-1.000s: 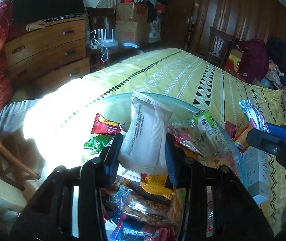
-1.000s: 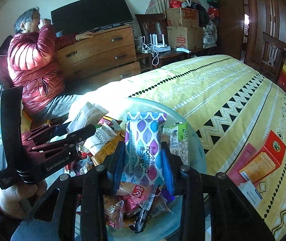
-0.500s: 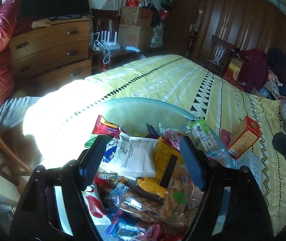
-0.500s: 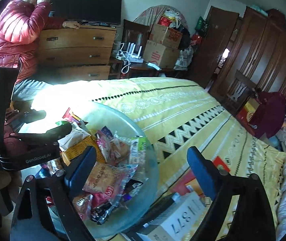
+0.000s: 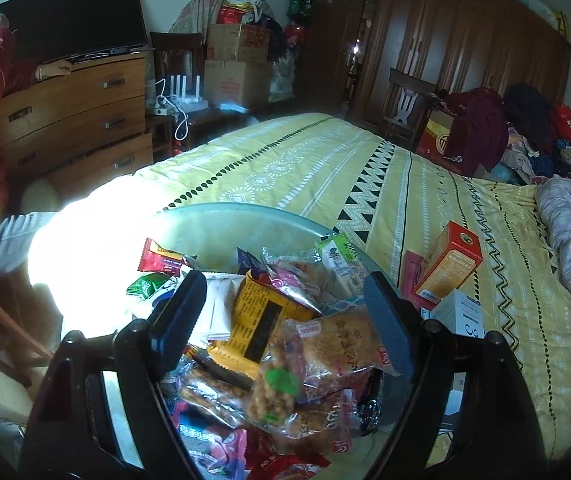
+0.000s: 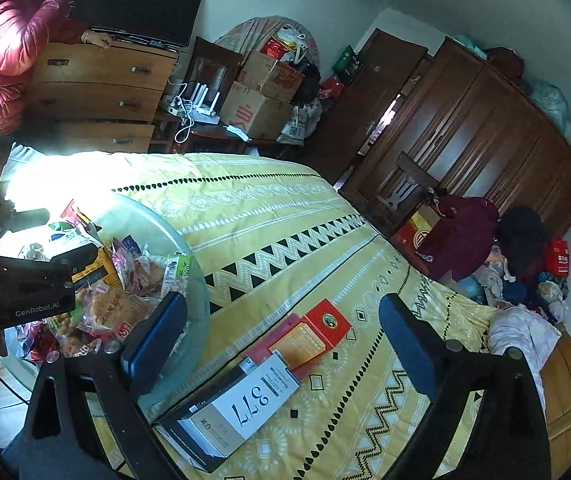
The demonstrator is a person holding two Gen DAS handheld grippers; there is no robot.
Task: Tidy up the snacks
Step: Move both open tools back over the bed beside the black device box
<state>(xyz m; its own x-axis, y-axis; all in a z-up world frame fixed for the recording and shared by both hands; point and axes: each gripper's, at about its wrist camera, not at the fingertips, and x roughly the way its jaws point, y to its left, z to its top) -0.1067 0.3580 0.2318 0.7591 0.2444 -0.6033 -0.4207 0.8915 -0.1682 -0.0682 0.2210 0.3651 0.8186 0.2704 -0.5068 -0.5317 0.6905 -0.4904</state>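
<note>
A glass bowl (image 5: 245, 210) on the yellow bedspread holds several snack packets. Among them are a white packet (image 5: 217, 308), a yellow one (image 5: 261, 312) and a green-white one (image 5: 341, 260). My left gripper (image 5: 285, 316) hovers just over this pile, its jaws opening, with no packet pressed between the pads. In the right wrist view the bowl (image 6: 193, 256) sits at the left. My right gripper (image 6: 283, 340) is raised over the bed beside it, jaws opening wide and empty. Below it lie an orange-red box (image 6: 313, 336) and a white box marked 377 (image 6: 241, 404).
A person in a red jacket (image 6: 9, 40) leans on a wooden dresser (image 6: 101, 88) with a TV at the back left. Cardboard boxes (image 6: 261, 92), a dark wardrobe (image 6: 485, 128), a chair and a heap of clothes (image 6: 517, 264) ring the bed.
Both grippers opened and let go of their packets: the white one and the purple-patterned one now lie in the bowl. The right gripper rose and swung right toward the boxes.
</note>
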